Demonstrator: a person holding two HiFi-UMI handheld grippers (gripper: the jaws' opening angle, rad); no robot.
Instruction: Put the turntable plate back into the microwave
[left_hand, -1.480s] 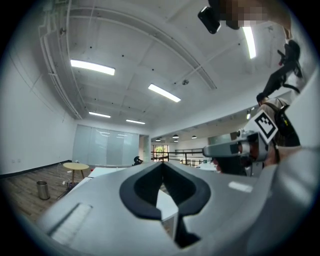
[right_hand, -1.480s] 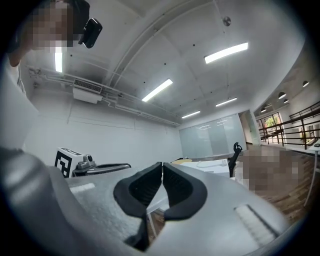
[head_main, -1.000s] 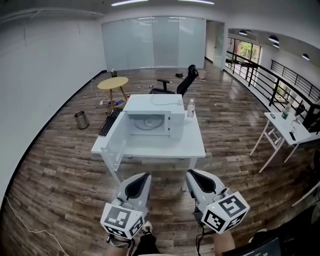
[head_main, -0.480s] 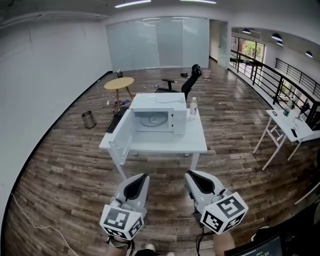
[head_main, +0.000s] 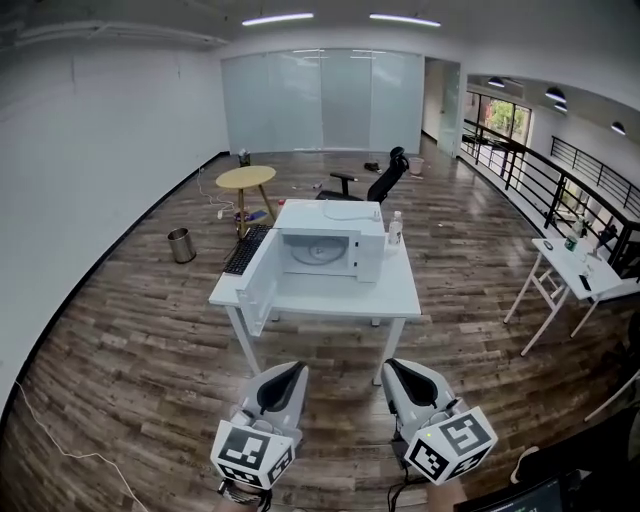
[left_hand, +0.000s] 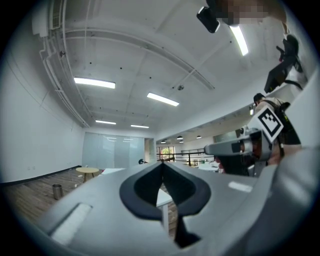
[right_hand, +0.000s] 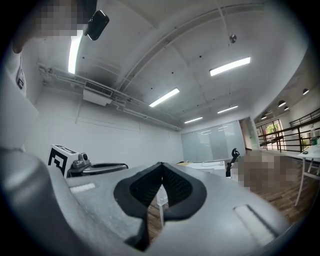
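A white microwave (head_main: 335, 245) stands on a white table (head_main: 340, 300) in mid-room, its door (head_main: 258, 290) swung open to the left. The round glass turntable plate (head_main: 315, 256) lies flat inside the cavity. My left gripper (head_main: 296, 368) and right gripper (head_main: 392, 365) hang side by side at the bottom of the head view, well short of the table. Both are shut with nothing between the jaws. The left gripper view shows the left gripper's (left_hand: 162, 164) jaws meeting at the tip, and the right gripper view shows the same for the right gripper (right_hand: 161, 165).
A clear bottle (head_main: 396, 228) stands right of the microwave and a black keyboard (head_main: 246, 250) lies at the table's left edge. Behind are a round yellow table (head_main: 246, 178), a metal bin (head_main: 181, 245) and a black office chair (head_main: 380, 182). A white folding table (head_main: 580, 272) stands far right.
Both grippers sit a little lower in the head view and the table with the microwave looks slightly farther off. The jaws stay shut; the plate has not moved.
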